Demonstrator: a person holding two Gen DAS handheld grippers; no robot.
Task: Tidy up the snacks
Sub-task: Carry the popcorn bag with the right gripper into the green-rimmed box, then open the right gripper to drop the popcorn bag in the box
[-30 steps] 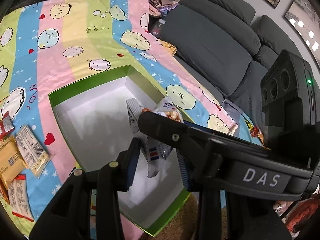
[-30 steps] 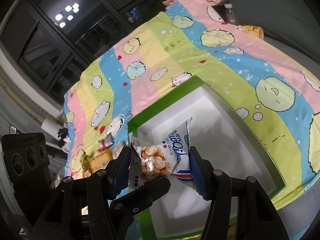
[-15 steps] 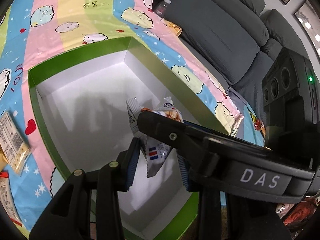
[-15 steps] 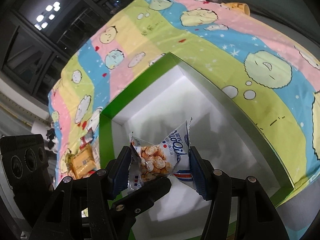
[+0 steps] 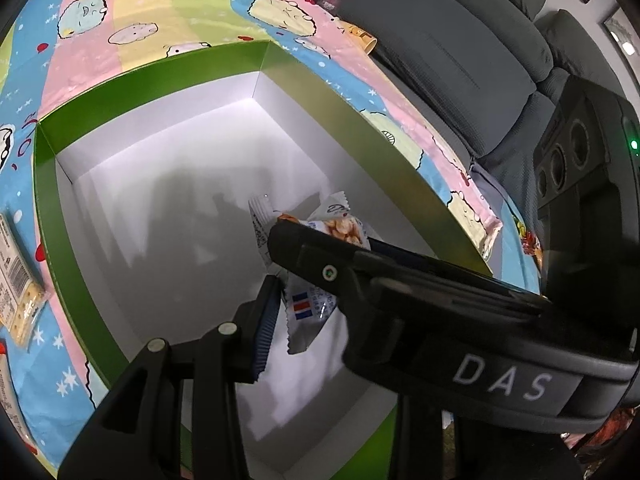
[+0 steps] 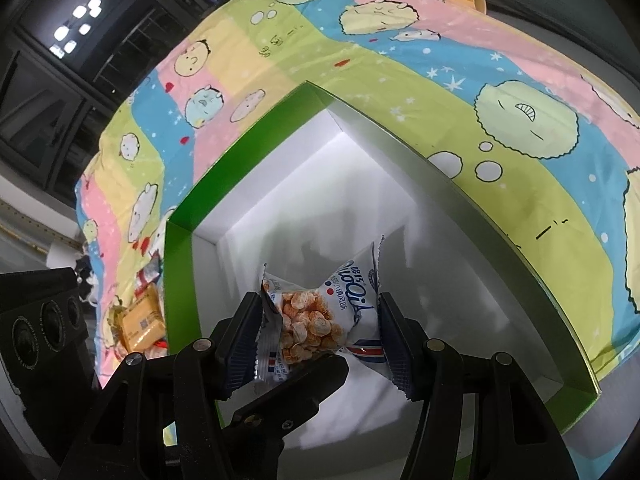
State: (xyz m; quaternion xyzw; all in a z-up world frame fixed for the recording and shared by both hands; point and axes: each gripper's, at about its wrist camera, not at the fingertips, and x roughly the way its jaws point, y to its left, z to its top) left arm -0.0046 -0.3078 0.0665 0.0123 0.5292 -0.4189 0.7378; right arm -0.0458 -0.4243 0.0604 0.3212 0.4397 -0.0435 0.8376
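- Down inside the green-rimmed box (image 6: 182,280), both grippers hang over its white floor; the walls rise on every side, and the far corner (image 5: 256,84) and most of the floor lie bare around them.
- Right gripper (image 6: 320,332): its jaws stand narrowed onto the snack bag (image 6: 320,316), one ribbed pad (image 6: 240,340) pressed on each side, so the bag is pinched and puffed between them.
- Left gripper (image 5: 308,300): only one blue-ribbed finger (image 5: 266,320) shows clearly, lying against the bag's (image 5: 308,304) lower edge. The right gripper's black body crosses in front and hides the other finger, so a grip from this side cannot be told from the view; the jaws read as nearly closed.
- The bag holds round orange-brown pieces seen through its clear window, and hangs just above the floor near the box's front right wall.
- Outside the box, on the striped cartoon cloth (image 6: 460,92), other snack packets lie by the left wall: a yellow packet (image 6: 140,324) and a pale cracker pack (image 5: 18,280).
- A grey sofa (image 5: 440,48) borders the cloth's far right edge.
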